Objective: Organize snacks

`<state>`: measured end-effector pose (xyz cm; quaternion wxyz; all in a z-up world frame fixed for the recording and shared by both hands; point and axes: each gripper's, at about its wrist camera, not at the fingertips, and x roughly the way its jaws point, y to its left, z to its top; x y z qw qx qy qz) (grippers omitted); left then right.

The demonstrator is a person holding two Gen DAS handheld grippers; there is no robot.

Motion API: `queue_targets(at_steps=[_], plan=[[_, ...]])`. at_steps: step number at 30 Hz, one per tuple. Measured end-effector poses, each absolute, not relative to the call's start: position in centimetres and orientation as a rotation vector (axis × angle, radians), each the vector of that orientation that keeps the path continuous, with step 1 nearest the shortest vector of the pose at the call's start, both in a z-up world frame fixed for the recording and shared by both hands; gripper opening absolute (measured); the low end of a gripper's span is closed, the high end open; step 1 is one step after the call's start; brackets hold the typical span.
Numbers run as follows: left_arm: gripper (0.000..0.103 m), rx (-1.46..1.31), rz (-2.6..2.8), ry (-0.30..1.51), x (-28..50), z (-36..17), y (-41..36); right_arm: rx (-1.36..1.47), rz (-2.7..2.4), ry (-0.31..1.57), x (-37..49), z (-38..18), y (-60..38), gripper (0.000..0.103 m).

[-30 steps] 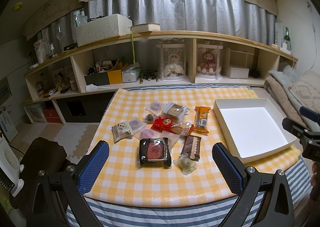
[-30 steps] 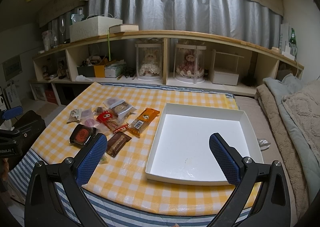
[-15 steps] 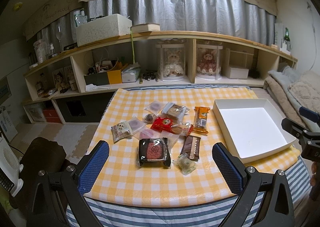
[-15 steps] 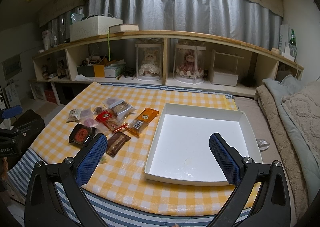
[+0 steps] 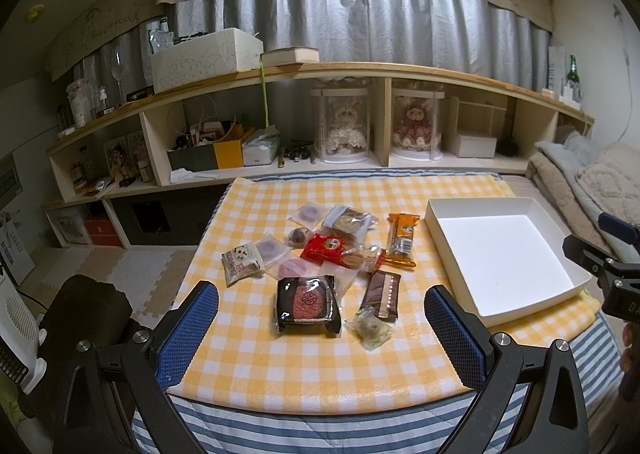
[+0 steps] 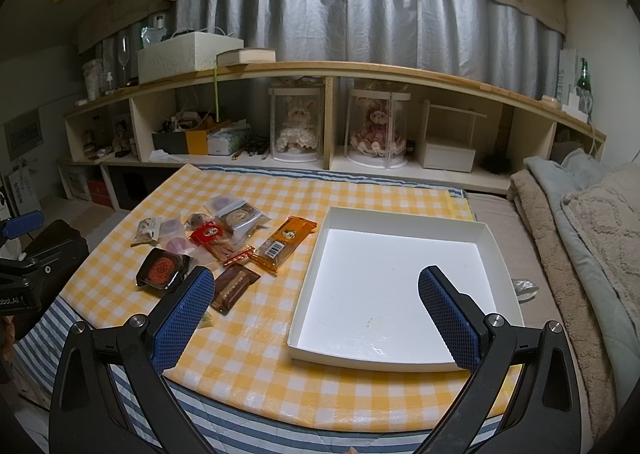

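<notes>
Snacks (image 5: pixel 324 258) lie in a loose heap on the left half of the tabletop (image 5: pixel 304 370), which I see covered in a yellow-and-white checked cloth. Nearest my left hand-held gripper (image 5: pixel 322 330) is a dark packet with a red round print (image 5: pixel 307 304), lying flat. Just right of it sits a small clear wrapper with something pale green inside (image 5: pixel 370 328), and above that a brown bar packet (image 5: pixel 382 294). Farther back I make out a red packet (image 5: pixel 327 247), an orange bar packet (image 5: pixel 402 240) and a white cookie packet (image 5: pixel 240 259) at the left edge of the heap; several clear wrappers overlap among them.

The white tray (image 6: pixel 498 254) sits on the right side of the tabletop, apart from the heap, and holds nothing. From the right wrist view the orange bar packet is the snack closest to the tray's left wall, not touching it.

My left hand-held gripper hangs above the near edge of the tabletop, its blue-padded fingers (image 5: pixel 192 328) spread wide with nothing between them. My right hand-held gripper (image 6: pixel 318 310) is likewise spread wide and carries nothing, hanging over the near edge with its right finger in front of the tray.

A long wooden shelf (image 6: pixel 360 72) runs along the wall behind.
</notes>
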<state>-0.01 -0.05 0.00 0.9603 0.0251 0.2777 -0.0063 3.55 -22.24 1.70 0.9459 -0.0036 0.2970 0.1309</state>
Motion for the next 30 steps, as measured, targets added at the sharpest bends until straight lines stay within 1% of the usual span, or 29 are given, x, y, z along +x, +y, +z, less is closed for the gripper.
queue_targets(at_steps=[19, 21, 30], plan=[[0.103, 0.048, -0.013, 0.560, 0.00, 0.00, -0.08, -0.005, 0.266, 0.603, 3.35, 1.51, -22.15, 0.103], [0.103, 0.047, -0.014, 0.559, 0.24, 0.78, -0.58, -0.005, 0.265, 0.602, 3.27, 1.42, -22.08, 0.103], [0.103, 0.042, -0.021, 0.551, 0.26, 0.87, -0.37, -0.003, 0.263, 0.594, 3.81, 1.93, -23.05, 0.103]])
